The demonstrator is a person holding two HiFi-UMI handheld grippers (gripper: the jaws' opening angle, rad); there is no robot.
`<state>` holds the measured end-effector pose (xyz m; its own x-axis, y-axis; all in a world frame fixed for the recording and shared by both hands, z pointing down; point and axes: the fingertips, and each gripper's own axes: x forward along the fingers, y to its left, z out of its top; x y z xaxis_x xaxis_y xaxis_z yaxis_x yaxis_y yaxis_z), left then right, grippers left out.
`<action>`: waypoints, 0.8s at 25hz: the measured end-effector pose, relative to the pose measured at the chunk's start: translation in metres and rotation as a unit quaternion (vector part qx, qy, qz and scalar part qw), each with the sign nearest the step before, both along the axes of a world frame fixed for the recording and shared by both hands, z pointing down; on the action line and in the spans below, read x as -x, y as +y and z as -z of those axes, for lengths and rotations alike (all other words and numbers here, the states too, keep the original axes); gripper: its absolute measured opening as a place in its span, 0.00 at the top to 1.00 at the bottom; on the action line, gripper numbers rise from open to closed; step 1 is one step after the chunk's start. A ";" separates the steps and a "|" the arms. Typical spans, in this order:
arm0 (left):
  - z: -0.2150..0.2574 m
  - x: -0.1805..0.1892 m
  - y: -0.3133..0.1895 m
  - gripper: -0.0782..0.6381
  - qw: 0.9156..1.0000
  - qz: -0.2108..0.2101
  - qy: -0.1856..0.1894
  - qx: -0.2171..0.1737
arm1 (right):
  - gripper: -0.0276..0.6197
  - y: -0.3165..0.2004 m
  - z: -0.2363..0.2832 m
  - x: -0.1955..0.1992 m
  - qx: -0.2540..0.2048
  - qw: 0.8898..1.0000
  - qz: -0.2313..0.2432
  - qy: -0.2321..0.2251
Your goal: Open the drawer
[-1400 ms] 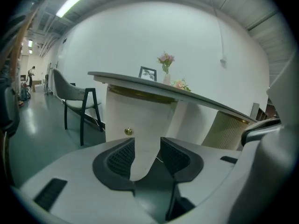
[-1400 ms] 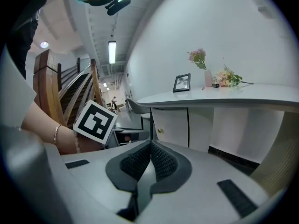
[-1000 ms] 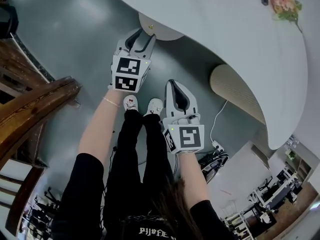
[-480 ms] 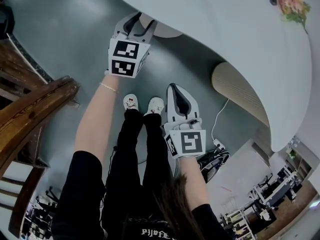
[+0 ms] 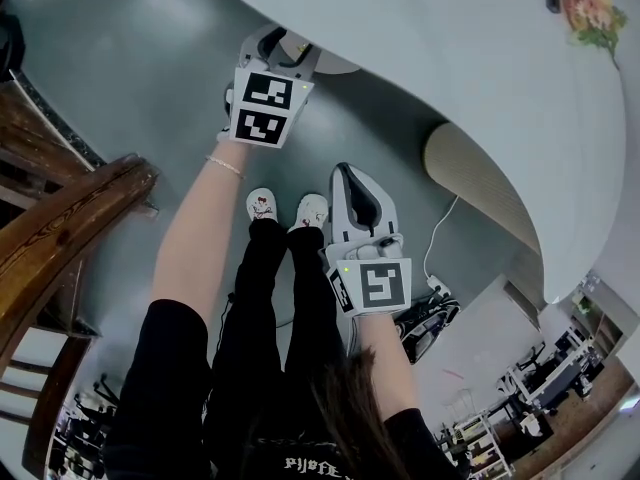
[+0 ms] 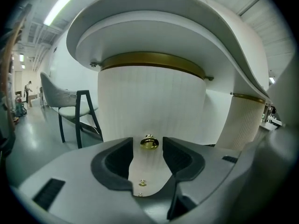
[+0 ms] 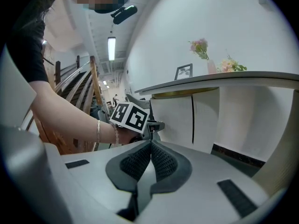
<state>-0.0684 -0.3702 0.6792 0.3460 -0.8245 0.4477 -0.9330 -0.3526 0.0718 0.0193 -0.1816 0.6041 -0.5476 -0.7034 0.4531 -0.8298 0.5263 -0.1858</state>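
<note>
The drawer (image 6: 150,99) is a rounded white ribbed front with a gold band, under the curved white table (image 5: 450,58). Its small gold knob (image 6: 149,143) sits just between the tips of my left gripper (image 6: 148,147). The jaws are opening and their pads stand clear of the knob on both sides. In the head view the left gripper (image 5: 281,46) reaches in under the table edge at the drawer unit (image 5: 328,61). My right gripper (image 5: 357,190) hangs lower over the floor, shut on nothing (image 7: 150,144).
A second ribbed rounded unit (image 5: 470,183) stands to the right under the table. A wooden stair rail (image 5: 70,218) runs at the left. A chair (image 6: 70,108) stands left of the drawer. Flowers (image 5: 585,3) sit on the table; a cable and power strip (image 5: 432,290) lie on the floor.
My left gripper has moved forward and under the table edge toward the drawer, and its jaws have spread wider. The right gripper has stayed where it was.
</note>
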 end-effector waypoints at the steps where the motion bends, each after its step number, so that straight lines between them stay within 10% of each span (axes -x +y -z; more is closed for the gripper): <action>1: 0.000 0.001 -0.002 0.62 1.000 0.002 0.000 0.000 | 0.92 -0.001 0.000 0.000 0.001 1.000 0.000 0.000; 20: -0.004 0.000 -0.003 0.72 1.000 -0.019 -0.005 0.013 | 0.92 -0.009 0.014 0.003 0.001 1.000 -0.018 0.005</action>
